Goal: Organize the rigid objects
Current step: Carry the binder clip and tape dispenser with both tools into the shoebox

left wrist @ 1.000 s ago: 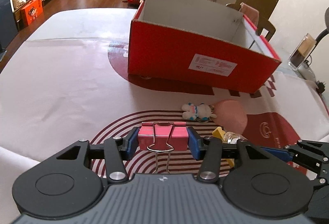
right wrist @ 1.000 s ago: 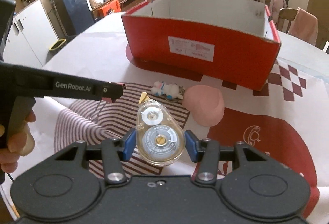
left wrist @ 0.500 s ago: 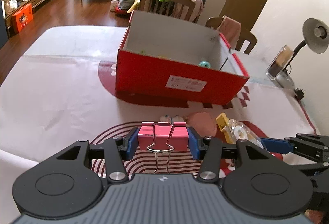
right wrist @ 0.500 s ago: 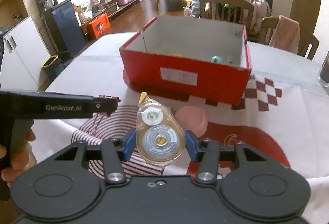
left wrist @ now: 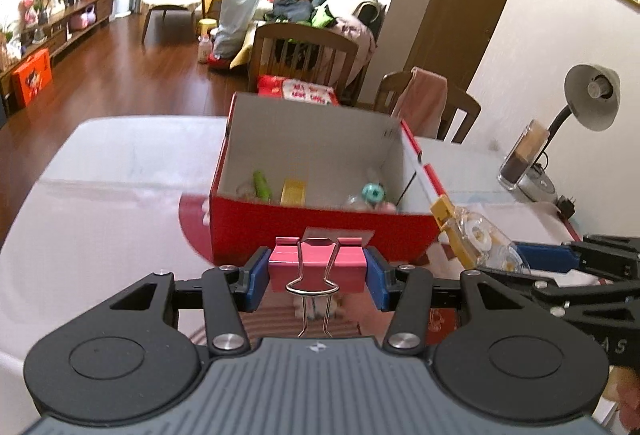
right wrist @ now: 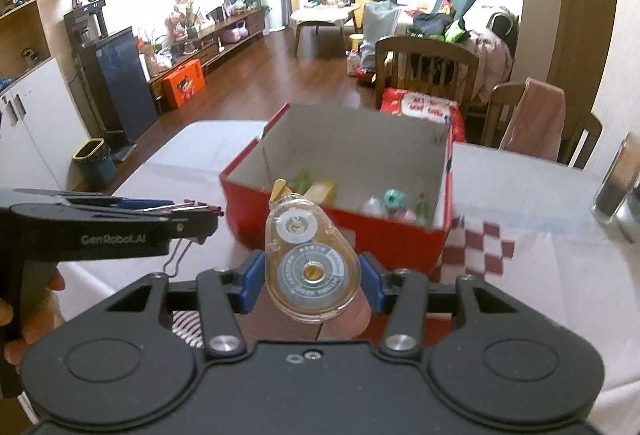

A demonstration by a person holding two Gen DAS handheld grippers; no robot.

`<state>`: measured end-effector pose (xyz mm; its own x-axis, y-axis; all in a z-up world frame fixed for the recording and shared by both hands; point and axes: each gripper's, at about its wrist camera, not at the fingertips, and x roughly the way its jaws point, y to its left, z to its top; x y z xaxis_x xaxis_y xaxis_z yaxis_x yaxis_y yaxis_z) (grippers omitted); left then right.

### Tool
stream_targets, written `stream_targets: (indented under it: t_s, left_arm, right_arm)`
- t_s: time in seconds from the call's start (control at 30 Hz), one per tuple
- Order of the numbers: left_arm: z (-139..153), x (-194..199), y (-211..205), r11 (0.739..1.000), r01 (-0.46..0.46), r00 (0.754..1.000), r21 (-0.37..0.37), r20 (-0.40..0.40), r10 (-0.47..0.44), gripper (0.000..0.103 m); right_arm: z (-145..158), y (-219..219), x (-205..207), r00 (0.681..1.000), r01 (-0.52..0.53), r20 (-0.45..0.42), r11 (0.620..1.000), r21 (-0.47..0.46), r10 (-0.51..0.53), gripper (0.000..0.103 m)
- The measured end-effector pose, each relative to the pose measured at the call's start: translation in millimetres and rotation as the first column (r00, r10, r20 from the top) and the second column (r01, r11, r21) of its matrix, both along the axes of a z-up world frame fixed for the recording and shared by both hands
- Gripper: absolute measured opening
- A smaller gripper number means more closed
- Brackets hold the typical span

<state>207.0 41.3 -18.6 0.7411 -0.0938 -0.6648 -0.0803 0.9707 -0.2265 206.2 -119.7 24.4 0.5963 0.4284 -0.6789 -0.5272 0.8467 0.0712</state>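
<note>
My left gripper [left wrist: 317,271] is shut on a pink binder clip [left wrist: 318,267] and holds it in the air before the near wall of the open red box [left wrist: 320,227]. My right gripper [right wrist: 312,279] is shut on a clear correction tape dispenser [right wrist: 310,263], also raised in front of the red box [right wrist: 392,239]. The dispenser shows in the left wrist view [left wrist: 476,235] to the right. The box holds several small items: a green tube [left wrist: 262,185], a yellow roll [left wrist: 294,191] and a teal round piece [left wrist: 373,192].
A pink soft object [right wrist: 348,319] lies on the tablecloth under the right gripper. A desk lamp [left wrist: 588,103] and a phone on a stand [left wrist: 524,155] stand at the right. Wooden chairs [right wrist: 428,67] stand behind the table.
Both grippers have risen and moved toward the red box with their objects held. The inside of the box now shows from above.
</note>
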Motion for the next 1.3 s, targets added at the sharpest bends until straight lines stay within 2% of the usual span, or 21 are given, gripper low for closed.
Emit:
stream_targets:
  t_s: [0.3, 0.6, 0.9, 1.07, 1.3]
  left_arm:
    - [16.1, 39.7, -3.2, 0.997, 0.013, 0.999, 0.07, 0.029, -0.015, 0.049]
    - [2.6, 88.8, 5.2, 0.996, -0.012, 1.0, 0.088, -0.004, 0.013, 0.049]
    - [-18.4, 144.3, 11.0, 0.991, -0.024, 0.998, 0.129, -0.055, 0.031, 0.049]
    - [-37.9, 174.0, 10.8, 0.991, -0.027, 0.993, 0.128, -0.107, 0.041, 0.049]
    - [-65.2, 202.8, 1.1, 0.984, -0.007, 0.985, 0.176, -0.168, 0.037, 0.049]
  right_arm:
    - [11.8, 6.6, 44.2, 0.999, 0.007, 0.048, 1.0, -0.027, -0.005, 0.05]
    - [4.8, 16.5, 89.3, 0.998, -0.005, 0.057, 0.998, -0.061, 0.009, 0.05]
    - [-29.7, 23.7, 139.1, 1.0, -0.019, 0.009, 0.995, -0.102, 0.02, 0.05]
    - [-57.5, 30.8, 166.2, 0.999, -0.035, -0.03, 0.99, -0.136, 0.032, 0.05]
    - [-89.5, 43.2, 188.3, 0.996, -0.052, -0.077, 0.979, -0.198, 0.038, 0.05]
